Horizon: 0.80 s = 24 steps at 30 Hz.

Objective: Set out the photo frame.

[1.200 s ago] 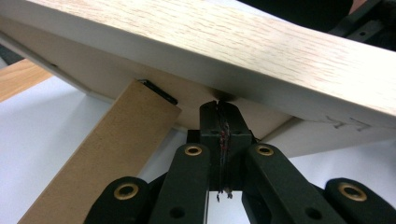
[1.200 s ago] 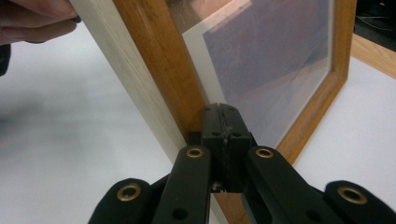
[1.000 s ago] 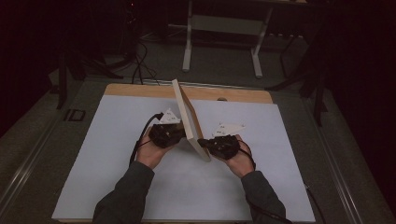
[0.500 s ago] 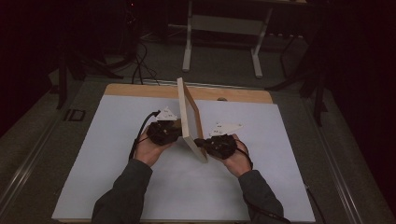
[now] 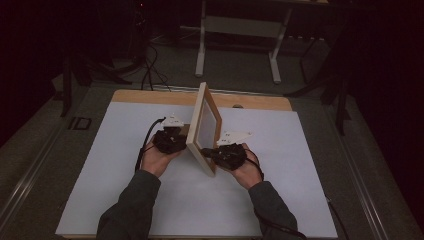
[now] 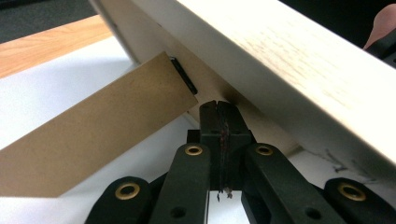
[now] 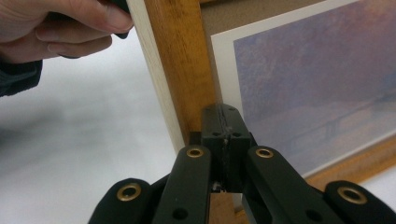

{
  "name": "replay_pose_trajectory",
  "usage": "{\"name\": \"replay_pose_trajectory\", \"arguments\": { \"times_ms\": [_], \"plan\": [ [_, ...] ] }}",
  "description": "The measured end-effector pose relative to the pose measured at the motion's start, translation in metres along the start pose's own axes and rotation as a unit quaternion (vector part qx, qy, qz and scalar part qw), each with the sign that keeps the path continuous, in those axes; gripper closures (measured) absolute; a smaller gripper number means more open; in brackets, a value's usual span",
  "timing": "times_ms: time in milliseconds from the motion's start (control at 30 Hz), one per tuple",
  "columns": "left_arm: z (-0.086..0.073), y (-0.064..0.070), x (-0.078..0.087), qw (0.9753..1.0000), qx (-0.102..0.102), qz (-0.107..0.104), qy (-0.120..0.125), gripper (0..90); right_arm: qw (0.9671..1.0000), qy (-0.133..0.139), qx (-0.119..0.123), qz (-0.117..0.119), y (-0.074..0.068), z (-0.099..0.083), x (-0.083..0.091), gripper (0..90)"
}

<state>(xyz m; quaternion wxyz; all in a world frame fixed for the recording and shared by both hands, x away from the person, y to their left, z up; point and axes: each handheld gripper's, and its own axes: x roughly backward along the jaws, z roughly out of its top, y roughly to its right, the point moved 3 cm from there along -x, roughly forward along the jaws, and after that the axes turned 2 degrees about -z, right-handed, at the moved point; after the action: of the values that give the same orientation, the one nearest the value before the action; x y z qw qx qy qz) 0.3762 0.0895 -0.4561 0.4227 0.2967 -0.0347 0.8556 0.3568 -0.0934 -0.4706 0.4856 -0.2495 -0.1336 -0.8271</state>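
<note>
Pale wooden picture frame [image 5: 204, 131] with purple-toned print [image 7: 322, 88], brown cardboard stand [image 6: 88, 144], white table [image 5: 110, 165]

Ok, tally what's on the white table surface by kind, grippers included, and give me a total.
Picture frames: 1, the wooden picture frame standing on edge, with a brown easel stand folded out at its back.
Grippers: 2, the left gripper and the right gripper, one on each side of the frame.
Total: 3
</note>
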Motion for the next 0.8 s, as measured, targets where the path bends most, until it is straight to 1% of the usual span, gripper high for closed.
{"name": "replay_pose_trajectory", "arguments": {
  "times_ms": [67, 133, 267, 300, 400, 467, 500, 533, 633, 700, 800],
  "plan": [
    [-0.002, -0.003, 0.001, 0.9999, 0.008, -0.007, 0.005, 90.0, 1.0000, -0.001, 0.000, 0.000, -0.001, 0.001, -0.002, 90.0],
    [-0.003, -0.005, 0.001, 0.9998, 0.014, -0.011, 0.011, 90.0, 1.0000, -0.003, 0.005, -0.002, -0.003, 0.003, -0.004, 90.0],
    [-0.004, -0.006, 0.002, 0.9997, 0.014, -0.010, 0.015, 90.0, 0.9999, -0.004, 0.009, -0.003, -0.004, 0.004, -0.006, 90.0],
    [-0.004, -0.007, 0.003, 0.9998, 0.016, -0.005, 0.012, 90.0, 0.9999, -0.003, 0.011, -0.004, -0.005, 0.004, -0.006, 89.9],
    [-0.004, -0.008, 0.005, 0.9998, 0.019, -0.002, 0.012, 84.6, 0.9998, -0.005, 0.017, -0.010, -0.005, 0.004, -0.006, 88.6],
    [-0.004, -0.009, 0.006, 0.9997, 0.020, -0.002, 0.011, 83.5, 0.9998, -0.005, 0.017, -0.010, -0.005, 0.004, -0.006, 88.6],
    [-0.005, -0.010, 0.010, 0.9998, 0.019, -0.001, 0.011, 80.0, 0.9998, -0.008, 0.016, -0.012, -0.004, 0.003, -0.006, 87.4],
    [-0.005, -0.011, 0.012, 0.9997, 0.020, -0.002, 0.013, 78.6, 0.9998, -0.008, 0.016, -0.013, -0.004, 0.003, -0.006, 87.0],
    [-0.006, -0.012, 0.018, 0.9996, 0.023, 0.000, 0.019, 73.6, 0.9997, -0.007, 0.013, -0.018, -0.001, 0.002, -0.004, 85.7],
    [-0.006, -0.012, 0.021, 0.9995, 0.020, 0.005, 0.021, 71.2, 0.9997, -0.007, 0.009, -0.021, 0.001, 0.000, -0.002, 84.6],
    [-0.005, -0.012, 0.027, 0.9995, 0.017, 0.007, 0.027, 67.9, 0.9997, -0.006, 0.005, -0.024, 0.004, -0.002, 0.001, 82.7]
  ]
}}
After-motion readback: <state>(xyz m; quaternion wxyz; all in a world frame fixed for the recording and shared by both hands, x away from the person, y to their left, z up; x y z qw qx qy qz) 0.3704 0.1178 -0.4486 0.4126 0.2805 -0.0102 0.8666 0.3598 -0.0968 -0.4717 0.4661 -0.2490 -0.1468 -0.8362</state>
